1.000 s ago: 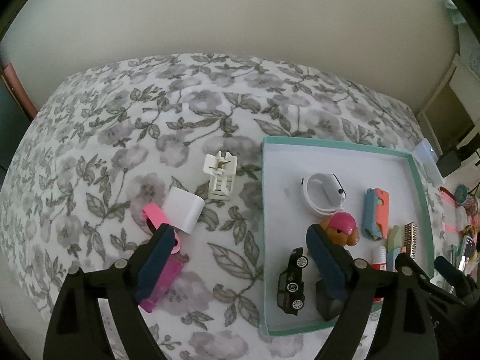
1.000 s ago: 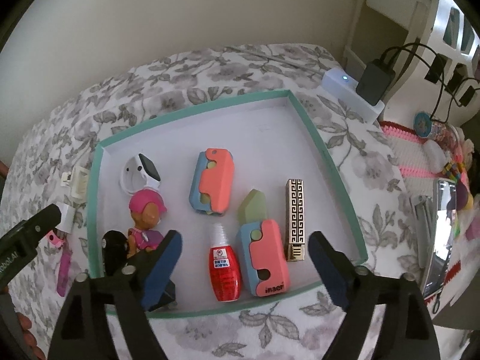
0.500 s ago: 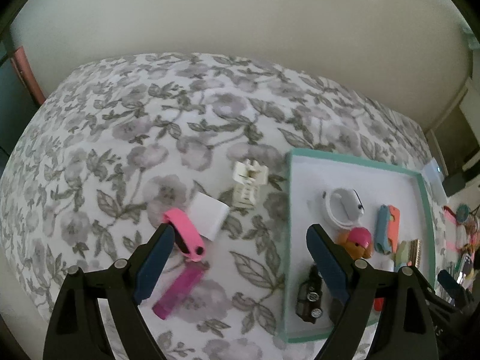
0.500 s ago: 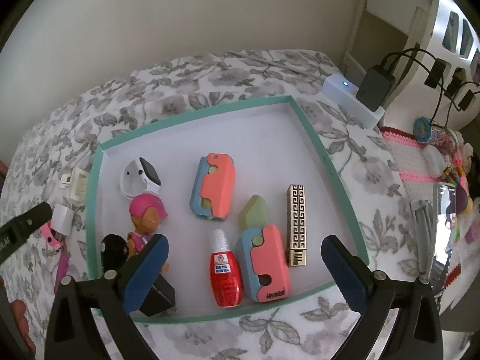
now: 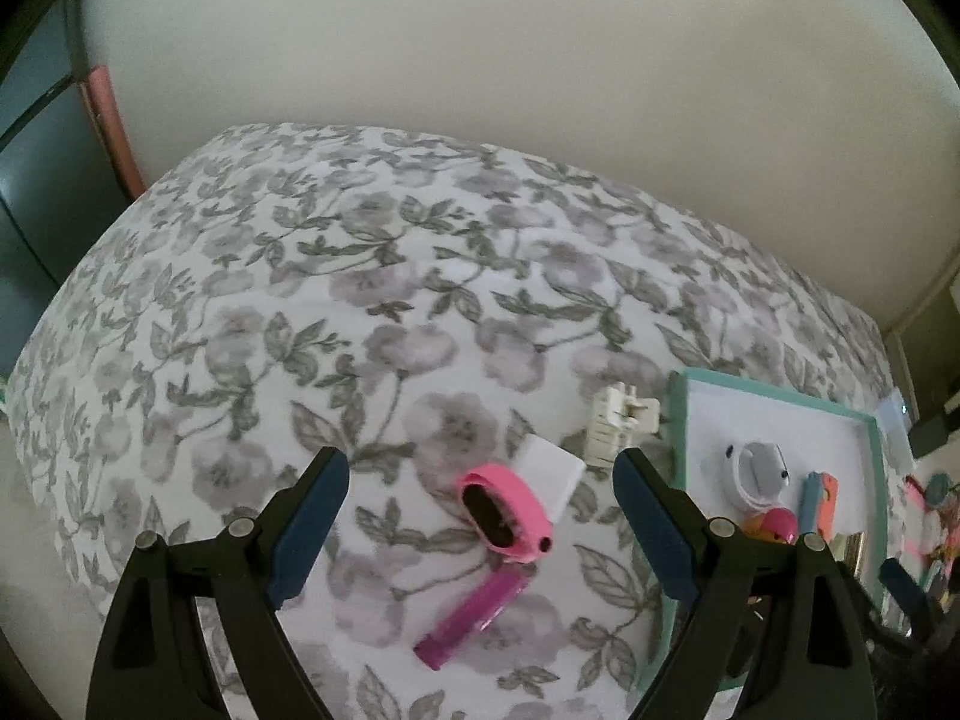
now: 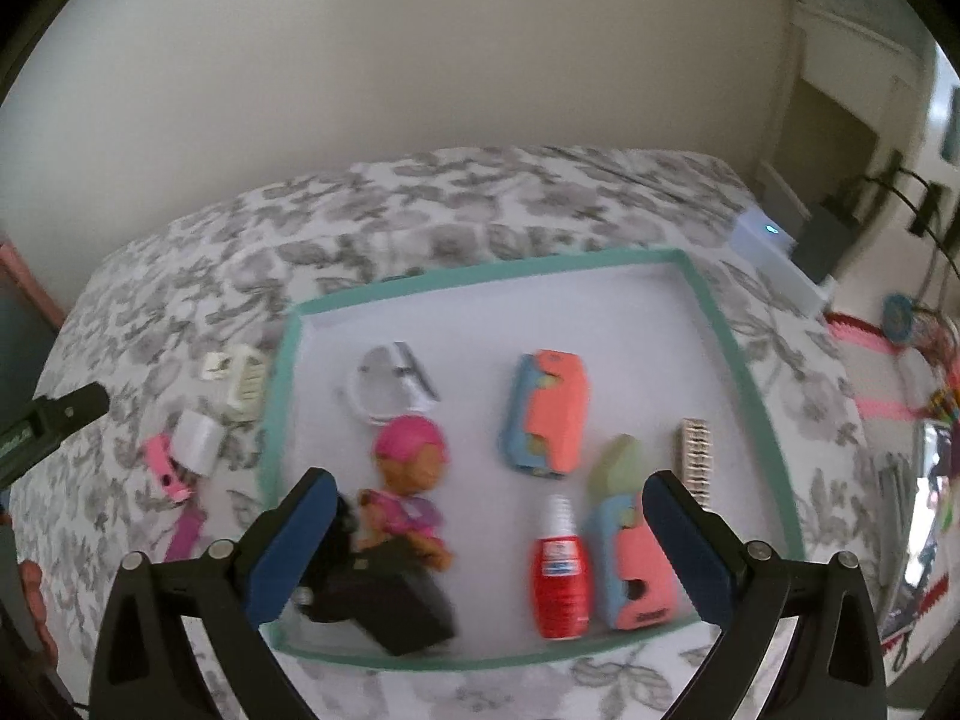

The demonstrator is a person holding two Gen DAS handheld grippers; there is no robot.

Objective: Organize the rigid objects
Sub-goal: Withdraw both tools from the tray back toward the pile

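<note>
My left gripper [image 5: 474, 519] hangs over the floral bedspread [image 5: 360, 300] with its jaws spread wide and nothing between the pads. Framed between its fingers lies a pink wristband [image 5: 504, 513], with its loose magenta strap [image 5: 474, 618] just below at six o'clock. A white block [image 5: 555, 471] touches the band at one o'clock, and a cream plastic clip piece [image 5: 618, 426] sits beyond that, just beside the teal-rimmed tray [image 5: 675, 420].

My right gripper [image 6: 489, 546] is over the tray [image 6: 480, 276]; its jaws have just been opening and now stand at their widest, gripping nothing. Inside the tray I see a pink-haired doll [image 6: 408, 486] at nine o'clock of the gripper's centre, a red bottle [image 6: 561, 576] at five, two coral-and-blue cases [image 6: 549, 411] [image 6: 636, 570], a white smartwatch [image 6: 390, 381], a gold patterned tube [image 6: 696, 459] and a black block [image 6: 390, 603].
</note>
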